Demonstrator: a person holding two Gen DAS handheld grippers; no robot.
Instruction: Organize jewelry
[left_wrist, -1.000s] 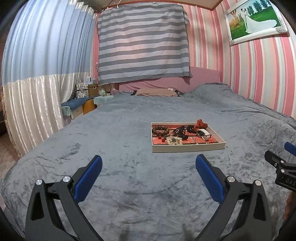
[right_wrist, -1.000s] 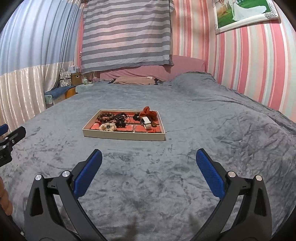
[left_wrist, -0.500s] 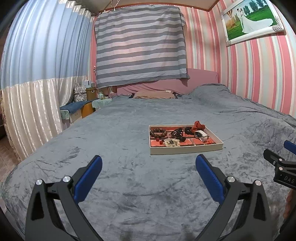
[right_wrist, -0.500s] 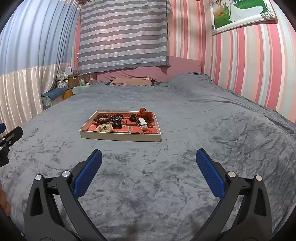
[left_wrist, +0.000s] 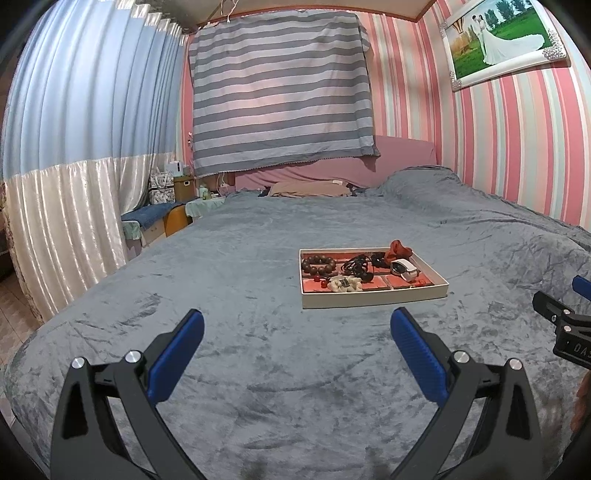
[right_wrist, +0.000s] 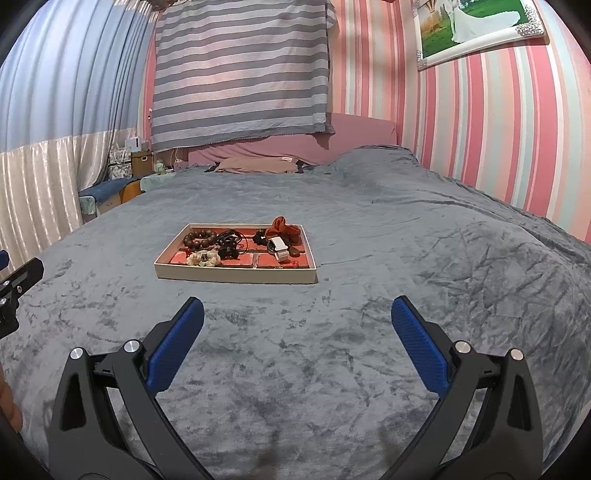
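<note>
On grey bedspread (left_wrist: 258, 369), far of grippers: jewelry tray (left_wrist: 373, 300), red-lined.
Left gripper (left_wrist: 295, 328) and right gripper (right_wrist: 297, 317) spread wide, holding nothing, well short of tray.

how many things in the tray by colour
brown bead bracelet: 1
black cord tangle: 1
cream scrunchie: 1
rust-red scrunchie: 1
white band: 1
total: 5 I can tell apart; smaller bits are too small to count
</note>
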